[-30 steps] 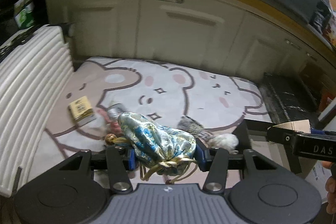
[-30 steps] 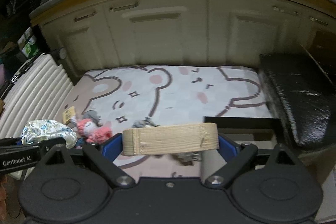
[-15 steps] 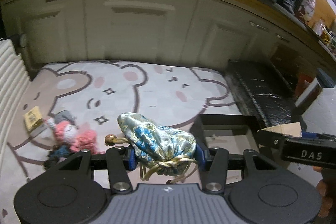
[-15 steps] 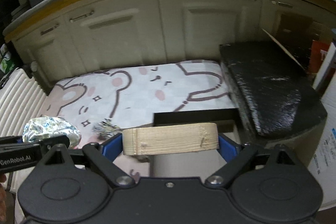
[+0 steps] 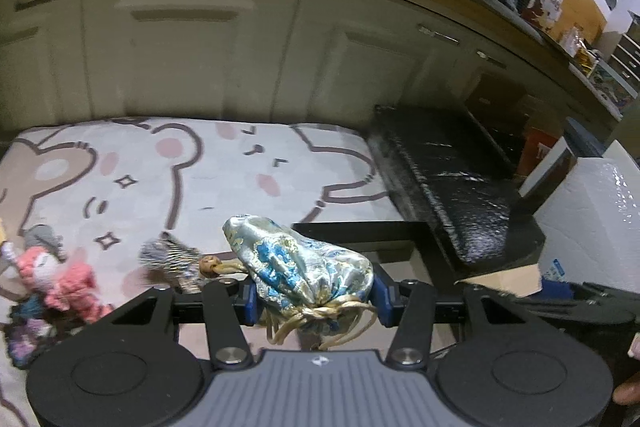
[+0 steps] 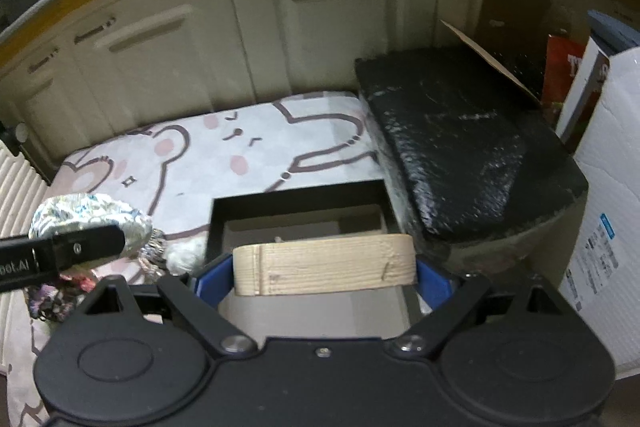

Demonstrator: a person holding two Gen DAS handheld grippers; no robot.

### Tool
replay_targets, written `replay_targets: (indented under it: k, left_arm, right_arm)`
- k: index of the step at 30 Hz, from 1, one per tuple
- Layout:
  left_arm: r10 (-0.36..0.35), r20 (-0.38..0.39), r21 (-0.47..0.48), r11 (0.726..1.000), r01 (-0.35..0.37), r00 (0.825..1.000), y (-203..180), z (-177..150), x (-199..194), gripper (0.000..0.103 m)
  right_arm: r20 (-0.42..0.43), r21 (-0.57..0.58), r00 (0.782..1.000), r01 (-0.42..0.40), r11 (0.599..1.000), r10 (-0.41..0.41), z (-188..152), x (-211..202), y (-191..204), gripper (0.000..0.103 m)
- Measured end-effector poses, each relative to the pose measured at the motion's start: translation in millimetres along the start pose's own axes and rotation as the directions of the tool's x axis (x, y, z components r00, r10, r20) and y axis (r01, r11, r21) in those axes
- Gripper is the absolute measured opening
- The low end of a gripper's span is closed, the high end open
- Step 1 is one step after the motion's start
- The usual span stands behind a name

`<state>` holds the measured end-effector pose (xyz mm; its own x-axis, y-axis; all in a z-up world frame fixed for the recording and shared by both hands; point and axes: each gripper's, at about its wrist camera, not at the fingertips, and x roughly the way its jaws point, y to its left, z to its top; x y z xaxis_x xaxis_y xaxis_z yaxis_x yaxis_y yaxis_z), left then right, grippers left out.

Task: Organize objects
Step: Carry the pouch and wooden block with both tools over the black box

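Left claw point(image 5: 314, 301) clamps a brocade pouch point(image 5: 304, 267), right claw point(image 6: 324, 277) a wooden block point(image 6: 324, 269), above a black box point(image 6: 298, 197) beside plush toys point(image 5: 60, 279).

A box point(image 6: 298, 215) sits on the mat point(image 6: 256, 151), with a cushion point(image 6: 460, 147) to its right and toys point(image 5: 60, 279) to its left.

Right wrist view: the black bar of the left tool point(image 6: 76, 251) at the left edge carries white lettering, cut off by the frame, of which "oot.AI" can be read. A red package point(image 6: 566, 75) at right shows a white "T". Print on the white box point(image 6: 604, 247) is too small to read.
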<state>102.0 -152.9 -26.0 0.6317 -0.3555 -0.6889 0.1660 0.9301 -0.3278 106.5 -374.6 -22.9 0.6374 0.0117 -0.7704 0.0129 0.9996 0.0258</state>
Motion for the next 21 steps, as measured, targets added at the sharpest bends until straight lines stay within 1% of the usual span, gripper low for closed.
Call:
replay_targets:
  k: [10, 15, 21]
  left_arm:
    - [-0.016, -0.064, -0.007, 1.000, 0.016, 0.998, -25, 1, 51, 0.052]
    - [-0.019, -0.109, -0.022, 1.000, 0.016, 0.994, -28, 0, 75, 0.052]
    - [-0.027, -0.153, -0.048, 0.999, 0.020, 0.988, -24, -1, 95, 0.052]
  right_arm:
    - [-0.080, -0.035, 0.997, 0.005, 0.999, -0.008, -9, 30, -14, 0.094]
    - [-0.116, -0.052, 0.993, -0.009, 0.999, 0.002, -10, 46, -15, 0.094]
    - [-0.166, -0.064, 0.986, -0.004, 0.998, -0.007, -11, 66, -17, 0.094]
